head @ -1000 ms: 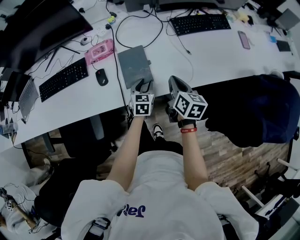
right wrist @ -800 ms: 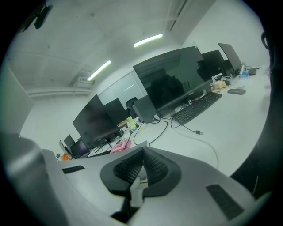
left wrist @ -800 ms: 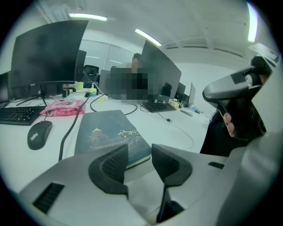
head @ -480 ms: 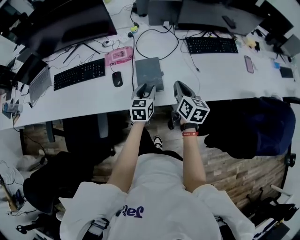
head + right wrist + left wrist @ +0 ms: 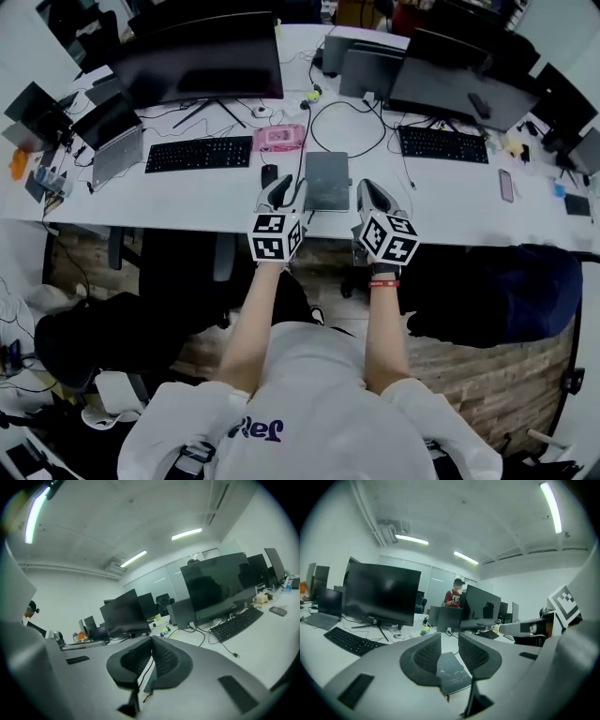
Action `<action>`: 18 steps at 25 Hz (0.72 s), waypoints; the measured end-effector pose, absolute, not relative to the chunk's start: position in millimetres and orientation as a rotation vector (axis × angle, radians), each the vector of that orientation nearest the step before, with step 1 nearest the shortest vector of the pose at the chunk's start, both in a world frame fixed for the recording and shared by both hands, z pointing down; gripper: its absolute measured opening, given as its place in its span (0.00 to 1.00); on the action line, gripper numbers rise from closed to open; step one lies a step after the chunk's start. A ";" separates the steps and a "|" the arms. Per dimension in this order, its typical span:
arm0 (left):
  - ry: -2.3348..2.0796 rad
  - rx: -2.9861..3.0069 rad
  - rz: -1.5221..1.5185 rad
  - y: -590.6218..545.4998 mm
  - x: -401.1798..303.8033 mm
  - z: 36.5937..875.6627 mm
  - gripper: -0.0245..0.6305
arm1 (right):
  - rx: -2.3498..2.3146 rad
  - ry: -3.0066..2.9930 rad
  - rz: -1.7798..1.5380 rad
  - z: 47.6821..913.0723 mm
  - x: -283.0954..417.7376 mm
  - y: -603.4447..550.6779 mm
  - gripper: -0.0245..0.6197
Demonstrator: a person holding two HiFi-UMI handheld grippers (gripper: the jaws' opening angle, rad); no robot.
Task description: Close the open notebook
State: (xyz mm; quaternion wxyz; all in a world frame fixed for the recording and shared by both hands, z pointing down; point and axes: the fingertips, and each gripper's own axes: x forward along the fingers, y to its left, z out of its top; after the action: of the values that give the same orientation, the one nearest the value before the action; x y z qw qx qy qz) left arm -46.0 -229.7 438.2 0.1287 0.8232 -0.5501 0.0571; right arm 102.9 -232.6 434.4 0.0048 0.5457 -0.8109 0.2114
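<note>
A dark grey notebook (image 5: 326,180) lies flat on the white desk (image 5: 178,202), cover up, with no pages showing. My left gripper (image 5: 284,188) hangs above the desk's near edge, just left of the notebook. Its jaws are closing, with a gap still between the pads and nothing in it. In the left gripper view (image 5: 450,652) the notebook (image 5: 452,677) shows through that gap, lower down and apart. My right gripper (image 5: 372,191) hovers just right of the notebook. Its pads meet at the tips in the right gripper view (image 5: 151,641) and hold nothing.
On the desk are a mouse (image 5: 269,175), a pink case (image 5: 279,138), two keyboards (image 5: 199,154) (image 5: 442,144), a phone (image 5: 507,186), loose cables and several monitors (image 5: 199,61). A dark chair (image 5: 497,295) stands at my right. A person (image 5: 453,595) stands far off.
Both grippers have lifted away from the notebook's near edge and now sit higher above the desk. The left jaws have narrowed. More of the desk and monitors has come into view.
</note>
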 end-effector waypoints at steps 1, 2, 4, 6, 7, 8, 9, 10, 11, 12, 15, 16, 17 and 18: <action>-1.620 2.395 0.150 -225.0 -51.8 429.6 0.23 | 1.703 -2.550 0.649 430.3 99.7 -228.5 0.06; -1.641 2.395 0.133 -220.3 -57.2 421.6 0.22 | 1.697 -2.561 0.636 426.7 96.9 -224.6 0.06; -1.679 2.395 0.093 -211.9 -66.5 406.7 0.18 | 1.686 -2.579 0.604 419.5 91.9 -218.8 0.06; -1.707 2.399 0.068 -203.8 -72.8 396.2 0.14 | 1.681 -2.597 0.571 412.1 88.2 -214.3 0.06; -1.715 2.402 0.065 -199.5 -74.9 393.6 0.11 | 1.680 -2.605 0.559 409.1 86.6 -211.7 0.06; -1.716 2.404 0.062 -195.4 -76.4 392.1 0.10 | 1.680 -2.611 0.549 406.6 85.1 -208.8 0.06; -1.712 2.407 0.056 -191.6 -77.7 391.1 0.09 | 1.679 -2.614 0.540 404.4 83.2 -206.0 0.06; -1.706 2.410 0.046 -188.1 -79.0 389.8 0.08 | 1.677 -2.618 0.529 402.3 81.0 -203.4 0.06; -1.703 2.411 0.030 -184.9 -80.4 388.1 0.08 | 1.673 -2.622 0.518 400.4 78.5 -201.0 0.06; -1.701 2.412 0.013 -181.8 -81.4 386.1 0.07 | 1.669 -2.627 0.506 398.6 76.2 -198.6 0.06; -1.695 2.421 -0.028 -172.0 -80.8 380.9 0.07 | 1.653 -2.637 0.464 394.6 71.7 -190.1 0.06; -1.694 2.427 -0.034 -169.2 -80.2 379.3 0.07 | 1.650 -2.639 0.453 393.3 70.9 -187.5 0.06; -1.694 2.435 -0.036 -166.7 -79.9 377.8 0.07 | 1.649 -2.641 0.445 392.1 70.2 -185.2 0.06; -1.694 2.443 -0.036 -164.4 -79.7 376.3 0.07 | 1.651 -2.641 0.438 390.9 69.8 -183.1 0.06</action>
State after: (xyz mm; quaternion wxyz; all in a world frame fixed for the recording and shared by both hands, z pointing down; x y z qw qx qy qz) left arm -79.7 -164.4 376.3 0.0842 0.8187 -0.5679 -0.0121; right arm 69.8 -183.1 390.9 -0.0019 0.5248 -0.8398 0.1391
